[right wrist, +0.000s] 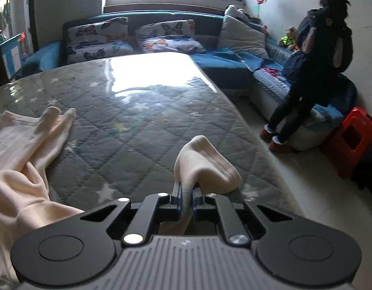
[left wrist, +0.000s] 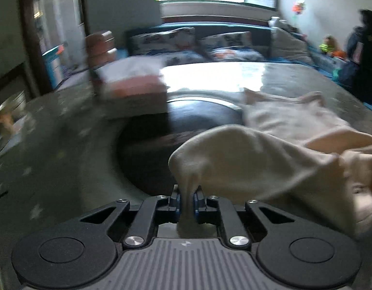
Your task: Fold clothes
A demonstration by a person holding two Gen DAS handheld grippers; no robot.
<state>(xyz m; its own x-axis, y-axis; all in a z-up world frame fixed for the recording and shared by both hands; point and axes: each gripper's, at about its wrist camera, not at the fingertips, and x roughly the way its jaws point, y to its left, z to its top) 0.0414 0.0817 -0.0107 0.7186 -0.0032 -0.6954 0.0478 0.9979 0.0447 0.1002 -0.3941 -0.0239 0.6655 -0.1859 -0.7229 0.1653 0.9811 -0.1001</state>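
Note:
A cream garment (left wrist: 282,145) lies crumpled on the grey quilted table cover (left wrist: 53,133), spreading right in the left wrist view. My left gripper (left wrist: 187,193) is shut on a bunched fold of it, cloth squeezed between the blue pads. In the right wrist view the same cream garment (right wrist: 21,145) trails off to the left. My right gripper (right wrist: 186,191) is shut on another fold of the garment, which bulges up past the fingertips. The view from the left wrist is motion-blurred.
A stack of folded clothes (left wrist: 135,82) sits at the back left of the table, near a dark round patch (left wrist: 186,120). Behind stands a blue sofa (right wrist: 210,58) with butterfly pillows. A person (right wrist: 316,67) in dark clothes stands at the right beside a red stool (right wrist: 350,140).

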